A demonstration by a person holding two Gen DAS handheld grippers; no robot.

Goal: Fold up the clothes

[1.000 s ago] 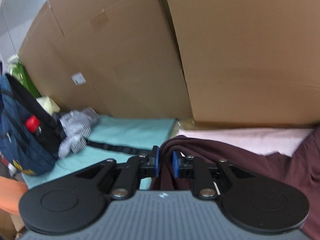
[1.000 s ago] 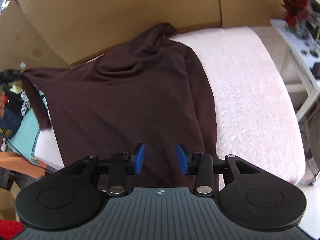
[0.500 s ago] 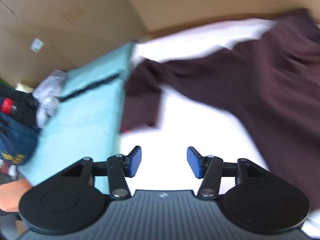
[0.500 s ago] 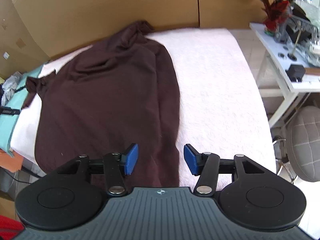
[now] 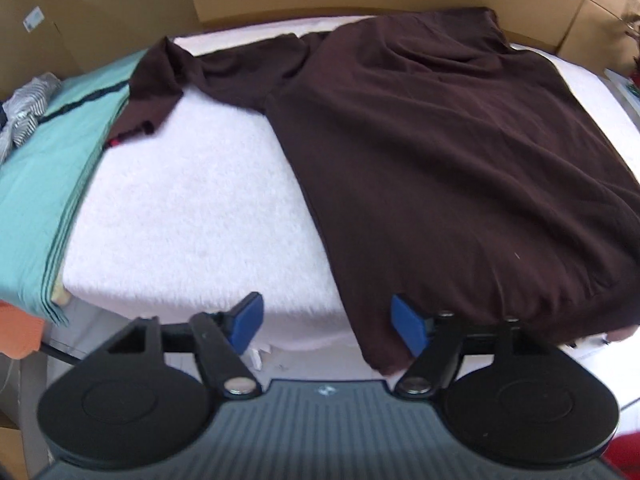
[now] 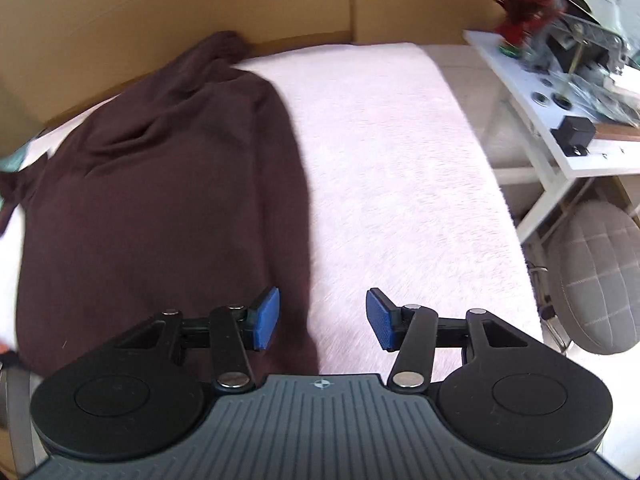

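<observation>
Shirt (image 5: 460, 152) lies beyond both jaws (ungripped).

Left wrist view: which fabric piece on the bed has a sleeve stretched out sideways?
The dark maroon long-sleeve top; its sleeve reaches onto the folded teal cloth, which lies flat, while the striped garment is bunched.

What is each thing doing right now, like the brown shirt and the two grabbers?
Dark brown shirt: spread flat on the white fluffy cover, one sleeve stretched sideways, hem hanging over the near edge.
Left gripper: jaws opening, nothing pressed between them.
Right gripper: open, empty, over the shirt's edge.
Teal cloth: lying flat beside the cover.
</observation>
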